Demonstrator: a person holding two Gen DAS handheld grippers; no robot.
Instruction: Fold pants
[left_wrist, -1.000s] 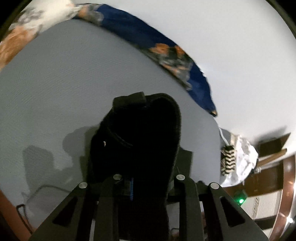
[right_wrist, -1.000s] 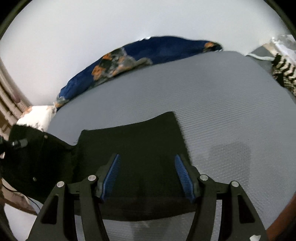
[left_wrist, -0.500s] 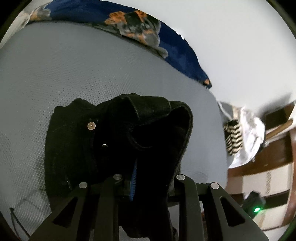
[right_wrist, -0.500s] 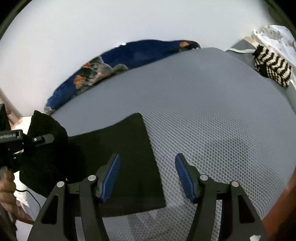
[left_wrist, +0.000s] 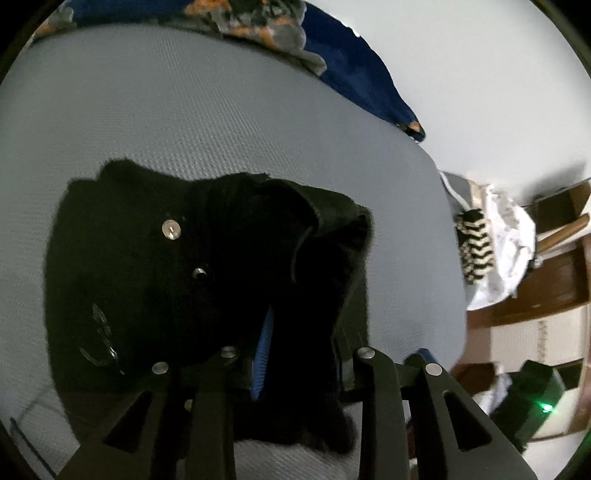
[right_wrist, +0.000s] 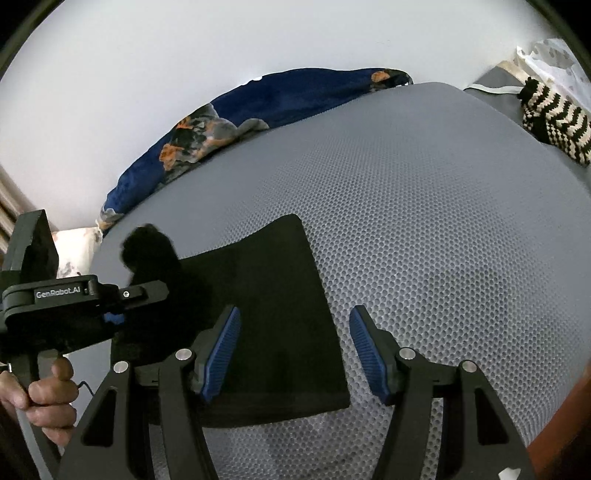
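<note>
left gripper is clamping a bunched fold of the black denim pants, jaws just easing apart, cloth between them | pants are lying flat on the grey mesh mattress, long axis running left-right | right gripper is hovering empty, jaws apart, straddling their right edge

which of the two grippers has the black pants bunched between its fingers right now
The left gripper: black pants are bunched between its fingers. The right gripper hangs open over the flat folded part, gripping nothing.
</note>
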